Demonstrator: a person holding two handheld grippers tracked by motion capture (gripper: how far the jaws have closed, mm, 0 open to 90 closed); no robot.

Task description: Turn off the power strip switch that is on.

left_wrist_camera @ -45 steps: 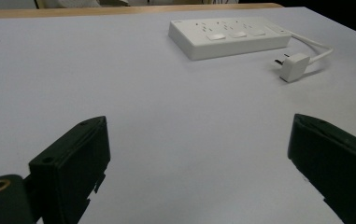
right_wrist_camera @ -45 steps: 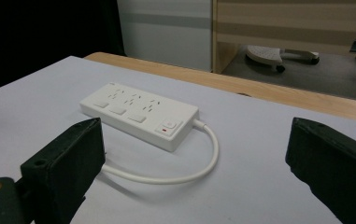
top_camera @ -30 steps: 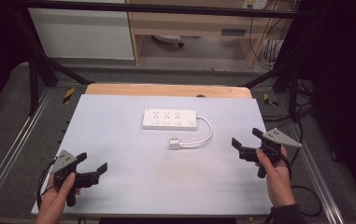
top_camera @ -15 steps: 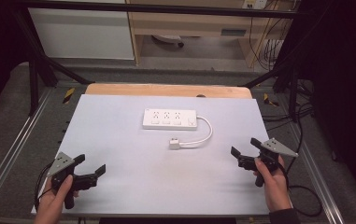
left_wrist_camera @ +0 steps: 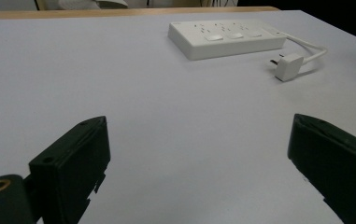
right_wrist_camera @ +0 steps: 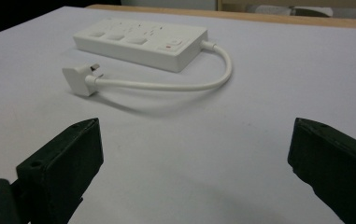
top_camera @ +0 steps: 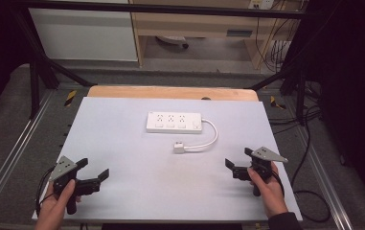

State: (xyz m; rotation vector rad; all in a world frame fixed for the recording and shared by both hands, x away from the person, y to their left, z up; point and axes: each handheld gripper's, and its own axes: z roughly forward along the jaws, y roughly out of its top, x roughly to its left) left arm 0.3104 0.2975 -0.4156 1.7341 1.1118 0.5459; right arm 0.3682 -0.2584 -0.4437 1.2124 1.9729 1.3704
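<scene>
A white power strip lies at the table's far middle. Its short white cable loops round to a white plug lying loose in front of it. My left gripper is at the near left corner, open and holding nothing. My right gripper is at the near right, open and holding nothing, a hand's width right of the plug. The left gripper view looks across bare table, between the open jaws, to the strip and plug. The right gripper view has the plug and strip closer.
The pale grey tabletop has a wooden strip along its far edge. Metal rails run along both sides, and black cables lie on the floor at the right. Shelving stands beyond the table.
My right gripper has drawn back toward the near edge and slightly left. The left gripper has barely shifted. The strip and plug have not moved.
</scene>
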